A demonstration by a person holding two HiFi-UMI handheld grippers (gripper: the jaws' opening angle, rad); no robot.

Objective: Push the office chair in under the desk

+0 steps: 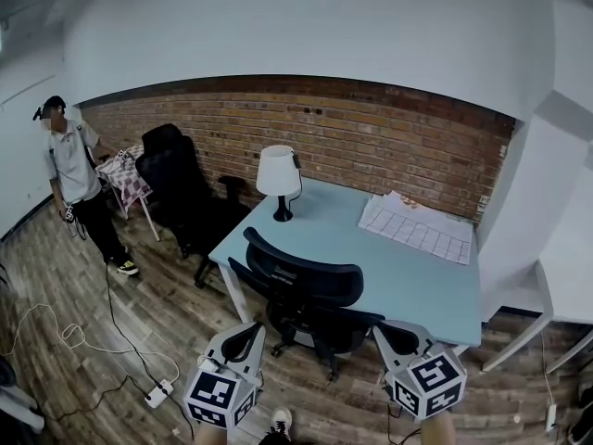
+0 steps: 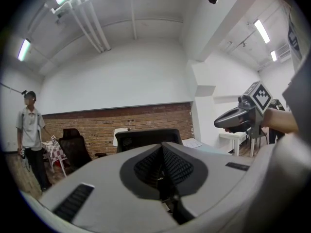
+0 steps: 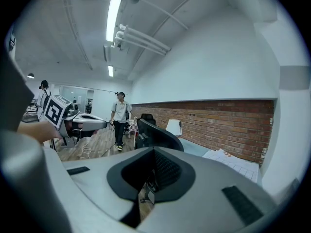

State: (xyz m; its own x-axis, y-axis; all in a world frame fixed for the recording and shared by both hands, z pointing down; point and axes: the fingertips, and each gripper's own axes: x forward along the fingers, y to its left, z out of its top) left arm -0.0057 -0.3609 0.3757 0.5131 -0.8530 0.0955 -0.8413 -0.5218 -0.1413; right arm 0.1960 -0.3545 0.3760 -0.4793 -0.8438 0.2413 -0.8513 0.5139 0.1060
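Note:
A black office chair (image 1: 306,290) stands at the near edge of the light blue desk (image 1: 408,276), its backrest toward me and its seat partly under the top. My left gripper (image 1: 244,341) hangs just short of the chair's left side, jaws shut and empty. My right gripper (image 1: 397,337) is level with it by the chair's right side, also shut on nothing. Neither touches the chair. In the left gripper view the chair back (image 2: 146,140) rises beyond the shut left gripper (image 2: 163,174). The right gripper view shows the chair back (image 3: 156,132) past the right gripper (image 3: 154,174).
A white lamp (image 1: 278,179) and a sheet of paper (image 1: 417,230) sit on the desk. A second black chair (image 1: 181,193), a small cloth-covered table (image 1: 125,179) and a standing person (image 1: 79,184) are at the left. Cables and a power strip (image 1: 157,392) lie on the floor. A white table (image 1: 556,290) stands right.

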